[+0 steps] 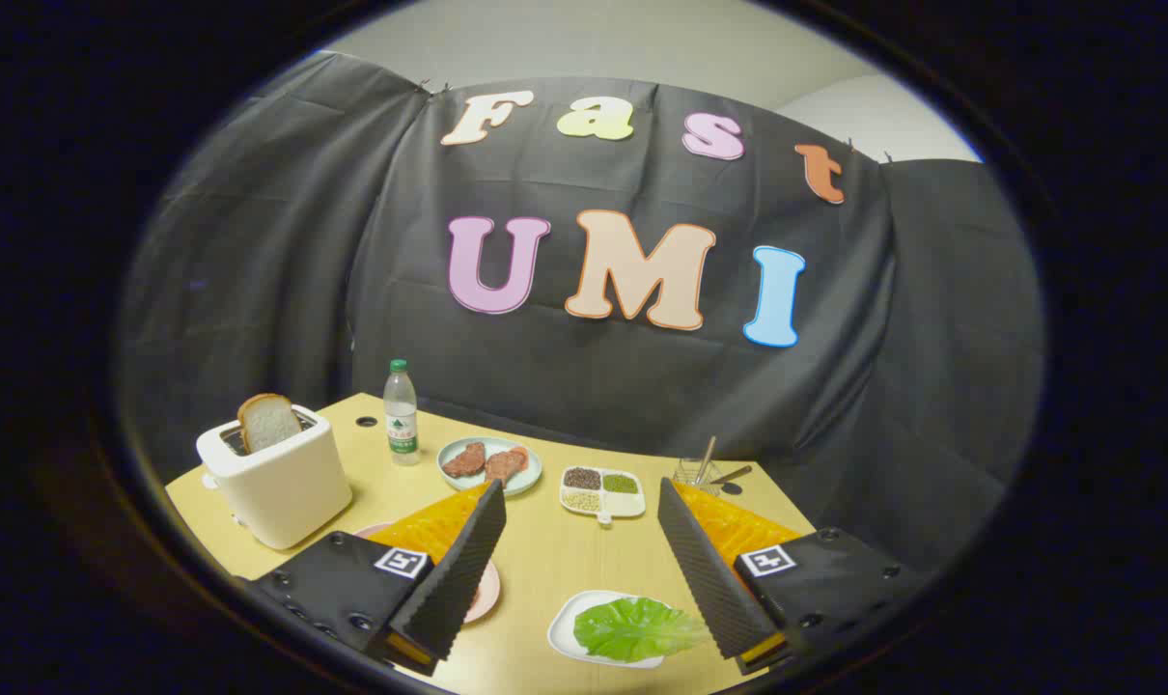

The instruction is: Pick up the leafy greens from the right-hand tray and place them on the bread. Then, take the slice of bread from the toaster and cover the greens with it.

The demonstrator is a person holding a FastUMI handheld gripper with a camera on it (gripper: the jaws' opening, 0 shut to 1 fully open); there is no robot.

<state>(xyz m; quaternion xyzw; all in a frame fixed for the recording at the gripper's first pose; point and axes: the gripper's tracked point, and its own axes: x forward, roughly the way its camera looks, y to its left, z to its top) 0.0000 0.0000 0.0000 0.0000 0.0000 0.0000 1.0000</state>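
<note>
My gripper (pixel 581 502) hangs open above the wooden table (pixel 545 555), with nothing between its fingers. A green lettuce leaf (pixel 637 627) lies on a small white tray (pixel 567 632) below, just inside the right finger (pixel 705 569). A pink plate (pixel 486 591) sits mostly hidden behind the left finger (pixel 458 569); what lies on it is hidden. A white toaster (pixel 275 478) stands off to the left beyond the left finger, with a slice of bread (pixel 267 421) sticking up from its slot.
Beyond the fingers sit a pale plate with two pieces of meat (pixel 488 463), a white divided dish of grains (pixel 601 490) and a water bottle (pixel 401 413). A glass with sticks (pixel 697 473) stands far right near the table's edge. Black cloth backs the table.
</note>
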